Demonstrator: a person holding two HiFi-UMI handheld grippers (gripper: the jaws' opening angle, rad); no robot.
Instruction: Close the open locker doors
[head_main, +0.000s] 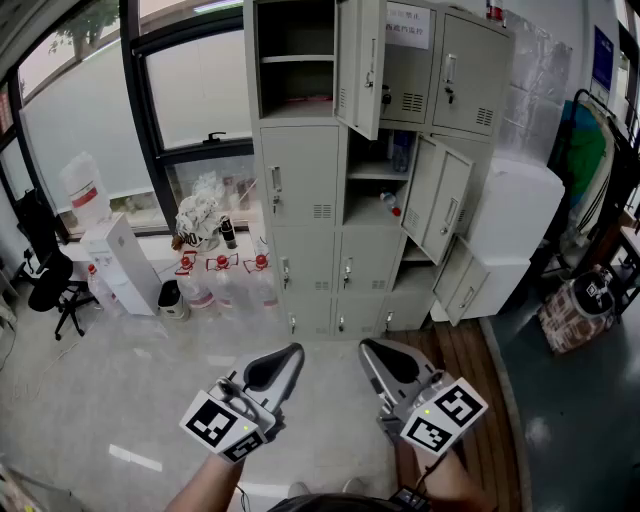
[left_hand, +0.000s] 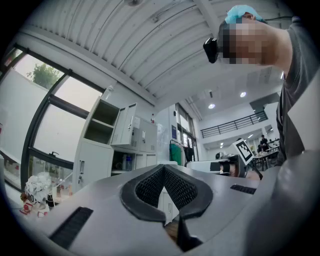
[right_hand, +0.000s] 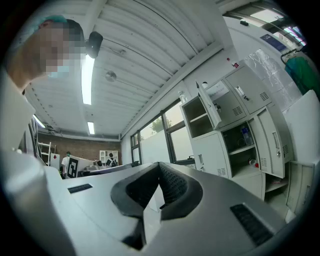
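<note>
A tall grey locker cabinet (head_main: 300, 190) stands against the far wall. Three of its doors hang open: an upper one (head_main: 362, 62), a middle one (head_main: 440, 198) and a low one (head_main: 466, 288). A bottle shows on the shelf of the middle compartment. My left gripper (head_main: 293, 350) and right gripper (head_main: 366, 345) are held low in front of me, well short of the lockers, both shut and holding nothing. The left gripper view shows its shut jaws (left_hand: 163, 169) with the cabinet (left_hand: 95, 150) far behind. From the right gripper (right_hand: 159, 165) the open upper door (right_hand: 207, 105) is visible.
A water dispenser (head_main: 120, 262) and an office chair (head_main: 50, 285) stand at the left by the window. Bottles and clutter (head_main: 220, 265) lie on the floor beside the cabinet. A white unit (head_main: 520, 210) and bags (head_main: 580, 305) crowd the right side.
</note>
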